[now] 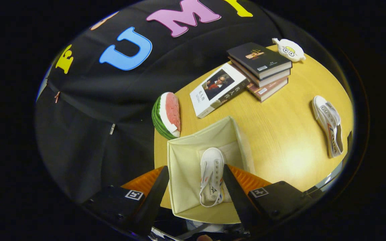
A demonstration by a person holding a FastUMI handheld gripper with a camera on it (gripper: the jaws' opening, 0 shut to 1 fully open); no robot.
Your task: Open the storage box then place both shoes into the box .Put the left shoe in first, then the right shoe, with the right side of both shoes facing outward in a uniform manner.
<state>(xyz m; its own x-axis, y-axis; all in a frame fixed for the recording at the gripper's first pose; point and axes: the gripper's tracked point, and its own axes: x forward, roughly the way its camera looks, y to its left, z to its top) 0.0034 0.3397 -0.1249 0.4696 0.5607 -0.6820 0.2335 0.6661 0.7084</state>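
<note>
- The tool (pixel 195 187) hovers above the open storage box (pixel 183 160), its fingers (pixel 233 190) spread wide and pressing on nothing, one to each side of the shoe below.
- A white shoe (pixel 211 175) lies inside the box, toe pointing away from the tool, laces trailing toward the near wall; it appears to be the first of the pair, so the left-shoe step looks done.
- The second white shoe (pixel 328 129) waits on the yellow worktop (pixel 280 134), well apart from the box and beyond the fingers, lying on its side with its striped flank up.
- The wide spread suits a release, and suits the next grasp, judged to be that second shoe.
- A watermelon-slice toy (pixel 167 115), a loose book (pixel 218 88), a stack of books (pixel 261 68) and a small white figure (pixel 290 49) crowd the far side, leaving the reach to the shoe open.
</note>
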